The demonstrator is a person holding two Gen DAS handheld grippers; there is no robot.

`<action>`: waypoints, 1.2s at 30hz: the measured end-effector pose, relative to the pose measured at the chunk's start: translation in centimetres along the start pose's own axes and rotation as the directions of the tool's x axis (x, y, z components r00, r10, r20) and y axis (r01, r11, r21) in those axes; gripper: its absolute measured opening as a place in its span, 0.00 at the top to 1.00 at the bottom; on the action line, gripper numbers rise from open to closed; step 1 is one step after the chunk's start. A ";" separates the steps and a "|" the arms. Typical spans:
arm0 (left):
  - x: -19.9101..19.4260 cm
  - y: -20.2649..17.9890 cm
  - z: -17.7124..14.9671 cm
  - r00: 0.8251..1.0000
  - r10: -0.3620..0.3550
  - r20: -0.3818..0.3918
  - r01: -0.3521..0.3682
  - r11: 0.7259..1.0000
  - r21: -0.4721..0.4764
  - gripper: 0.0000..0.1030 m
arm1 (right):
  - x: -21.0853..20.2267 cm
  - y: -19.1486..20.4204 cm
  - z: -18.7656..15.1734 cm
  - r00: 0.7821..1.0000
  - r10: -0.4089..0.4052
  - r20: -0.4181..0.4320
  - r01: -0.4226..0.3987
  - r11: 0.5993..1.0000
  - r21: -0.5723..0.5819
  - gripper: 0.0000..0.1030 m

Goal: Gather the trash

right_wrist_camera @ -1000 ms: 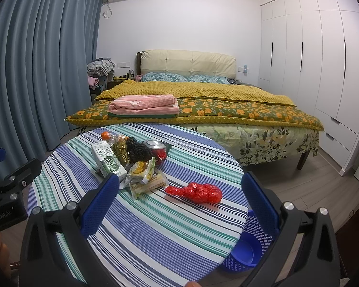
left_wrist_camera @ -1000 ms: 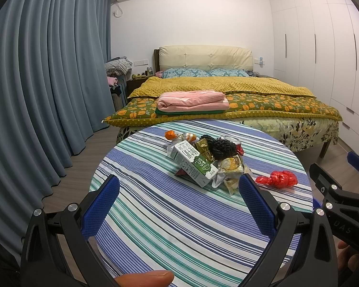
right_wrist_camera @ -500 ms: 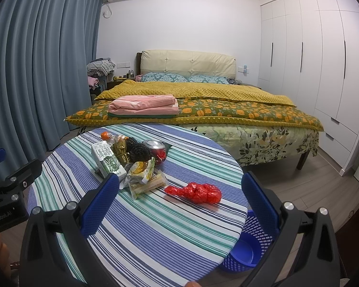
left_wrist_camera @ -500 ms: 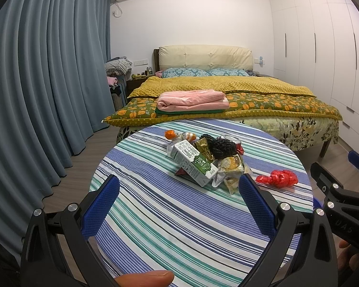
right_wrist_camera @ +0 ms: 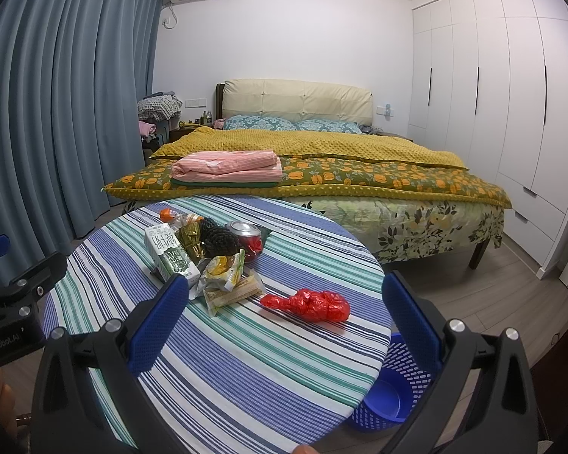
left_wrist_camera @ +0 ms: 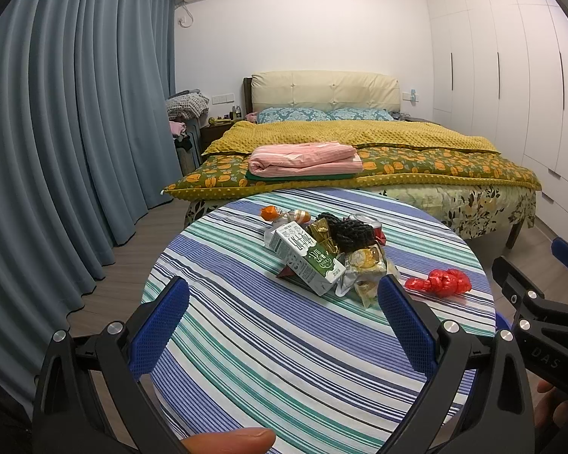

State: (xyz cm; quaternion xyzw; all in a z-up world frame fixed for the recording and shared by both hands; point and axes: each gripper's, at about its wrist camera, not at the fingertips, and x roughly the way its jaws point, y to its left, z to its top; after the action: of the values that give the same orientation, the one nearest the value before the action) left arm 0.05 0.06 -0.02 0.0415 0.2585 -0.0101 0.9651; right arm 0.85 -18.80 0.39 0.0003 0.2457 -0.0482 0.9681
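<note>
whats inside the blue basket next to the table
The blue basket stands on the floor beside the striped table. Its visible bottom looks bare; the table edge and the right gripper's finger cover the rest.

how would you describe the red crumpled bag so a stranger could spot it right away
Find the round striped table in front of the bed. Right of the trash pile with the milk carton, the red crumpled bag lies alone, the only bright red knotted plastic lump.
</note>
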 end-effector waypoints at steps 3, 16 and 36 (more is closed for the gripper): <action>0.0 0.0 0.0 1.000 0.000 -0.001 0.000 1.000 0.000 0.04 | 0.0 0.0 0.0 1.000 -0.001 0.001 0.001 1.000 -0.001 0.04; 0.0 0.0 0.0 1.000 -0.001 0.000 0.001 1.000 0.000 0.04 | 0.1 0.1 0.0 1.000 -0.001 0.001 0.001 1.000 -0.001 0.04; -0.3 -0.2 -0.2 1.000 0.001 -0.006 -0.001 1.000 0.001 0.04 | 0.5 -0.2 -0.3 1.000 -0.004 -0.005 0.004 1.000 0.000 0.04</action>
State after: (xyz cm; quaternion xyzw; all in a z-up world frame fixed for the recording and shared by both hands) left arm -0.29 -0.10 -0.03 0.0424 0.2614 -0.0097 0.9642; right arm 1.11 -19.01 -0.14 0.0001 0.2482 -0.0502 0.9674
